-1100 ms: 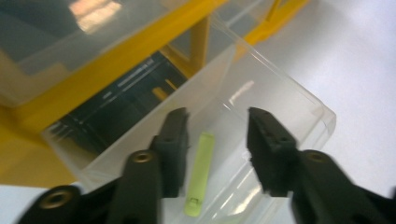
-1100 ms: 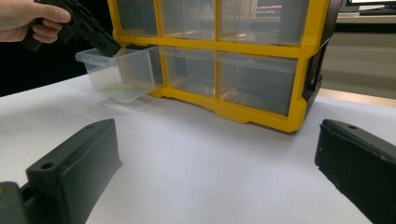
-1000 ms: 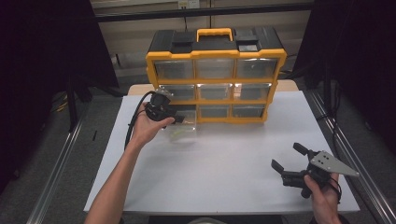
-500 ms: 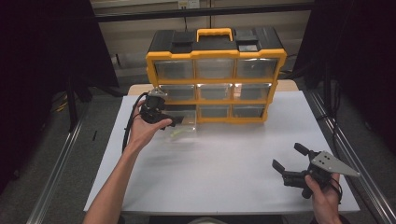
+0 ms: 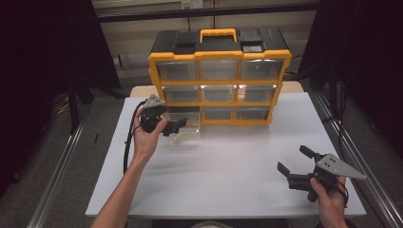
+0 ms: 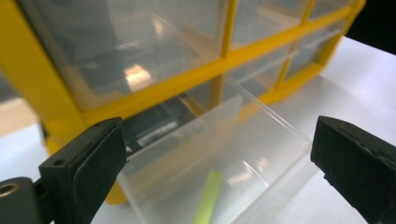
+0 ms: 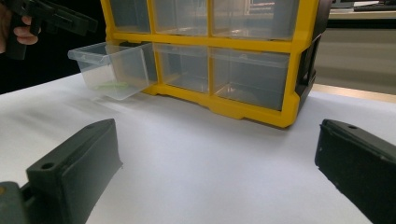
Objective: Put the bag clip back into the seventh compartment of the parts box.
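Yellow-framed drawer cabinet (image 5: 219,78) stands at the far middle of the white table (image 5: 228,180), black top with an orange carry handle (image 5: 218,34), three rows of clear drawers. Bottom-left drawer (image 5: 183,124) is pulled out toward the near side, its back end inside its slot; the rest sit flush. Inside the open drawer lies a thin lime-green strip (image 6: 208,196), flat on the drawer floor, near the front wall; also seen as a green streak through the clear wall in the right gripper view (image 7: 111,85).

Left gripper (image 5: 177,126) is held just above the open drawer's left front corner, pointing right and slightly down. Its jaws are wide apart with nothing between them; in the left gripper view they straddle the drawer mouth, not touching the plastic as far as I can tell. Looks like it is lined up over the drawer so it can either go in for the green strip or take the front wall to move the drawer; can't tell which.

Right gripper (image 5: 292,164) is parked low at the near right corner of the table, well apart from the cabinet, jaws spread and empty, aimed toward the cabinet. Probably kept out of the way while the left hand (image 5: 145,137) works, and ready to steady the cabinet if it slides.

Cable (image 5: 129,137) loops down from the left gripper along the forearm.
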Available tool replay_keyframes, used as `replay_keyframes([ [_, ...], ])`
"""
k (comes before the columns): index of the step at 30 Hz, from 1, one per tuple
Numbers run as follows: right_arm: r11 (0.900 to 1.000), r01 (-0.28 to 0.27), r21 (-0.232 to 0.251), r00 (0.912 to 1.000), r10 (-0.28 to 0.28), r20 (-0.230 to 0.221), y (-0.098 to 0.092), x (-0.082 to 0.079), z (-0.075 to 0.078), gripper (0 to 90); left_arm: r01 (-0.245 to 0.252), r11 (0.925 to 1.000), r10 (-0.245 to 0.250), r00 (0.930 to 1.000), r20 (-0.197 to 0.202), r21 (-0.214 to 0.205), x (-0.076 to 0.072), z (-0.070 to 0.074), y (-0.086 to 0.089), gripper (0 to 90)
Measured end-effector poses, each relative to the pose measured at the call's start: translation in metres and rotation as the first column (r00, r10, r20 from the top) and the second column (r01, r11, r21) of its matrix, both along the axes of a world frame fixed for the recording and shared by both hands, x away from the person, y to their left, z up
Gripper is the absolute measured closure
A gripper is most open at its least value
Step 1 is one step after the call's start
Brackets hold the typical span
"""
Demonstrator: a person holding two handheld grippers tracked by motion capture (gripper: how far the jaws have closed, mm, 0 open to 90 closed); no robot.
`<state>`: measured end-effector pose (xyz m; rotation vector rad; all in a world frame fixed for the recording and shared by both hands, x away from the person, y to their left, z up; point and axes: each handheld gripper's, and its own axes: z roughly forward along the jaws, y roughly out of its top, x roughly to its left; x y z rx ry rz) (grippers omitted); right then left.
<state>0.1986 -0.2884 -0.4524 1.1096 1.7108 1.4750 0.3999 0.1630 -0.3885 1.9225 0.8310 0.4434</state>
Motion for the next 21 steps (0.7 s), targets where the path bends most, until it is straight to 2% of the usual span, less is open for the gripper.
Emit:
replay_keyframes([
  [4, 0.9999, 0.011, 0.002, 0.9999, -0.011, 0.001, 0.000, -0.003, 0.001, 0.0, 0.003, 0.9981, -0.001, 0.9994, 0.036, -0.061, -0.007, -0.003, 0.002, 3.7],
  [5, 1.0000, 0.006, -0.001, 1.0000, -0.006, -0.003, 0.001, -0.004, 0.002, 0.0, -0.002, 0.9982, 0.005, 0.9986, 0.053, -0.061, -0.011, -0.003, 0.002, 3.7],
  [7, 0.9999, 0.006, -0.012, 1.0000, -0.006, 0.005, 0.001, -0.004, 0.002, 0.0, -0.009, 0.9983, 0.015, 0.9941, 0.108, -0.057, -0.017, -0.005, 0.005, 3.7],
  [10, 0.9999, 0.010, -0.009, 1.0000, -0.010, 0.001, 0.001, -0.004, 0.002, 0.0, -0.022, 0.9944, 0.037, 0.9890, 0.143, -0.104, -0.025, -0.009, 0.012, 3.7],
  [11, 0.9999, 0.015, -0.002, 0.9999, -0.015, 0.001, 0.001, -0.003, 0.001, 0.0, -0.030, 0.9944, 0.045, 0.9878, 0.149, -0.101, -0.026, -0.010, 0.014, 3.7],
  [12, 0.9999, 0.012, -0.005, 0.9999, -0.012, 0.001, 0.001, -0.003, 0.001, 0.0, -0.046, 0.9912, 0.064, 0.9871, 0.147, -0.124, -0.029, -0.011, 0.015, 3.7],
  [14, 0.9999, 0.012, -0.008, 0.9999, -0.012, 0.004, 0.001, -0.002, 0.001, 0.0, -0.070, 0.9887, 0.090, 0.9840, 0.153, -0.133, -0.034, -0.013, 0.019, 3.7],
  [18, 0.9999, 0.006, -0.010, 1.0000, -0.006, 0.004, 0.002, -0.001, 0.001, 0.0, -0.085, 0.9809, 0.109, 0.9850, 0.134, -0.175, -0.044, -0.021, 0.026, 3.6],
  [21, 0.9999, 0.008, -0.008, 1.0000, -0.008, 0.003, 0.002, -0.003, 0.002, 0.0, -0.092, 0.9854, 0.115, 0.9791, 0.167, -0.143, -0.053, -0.026, 0.030, 3.6],
])
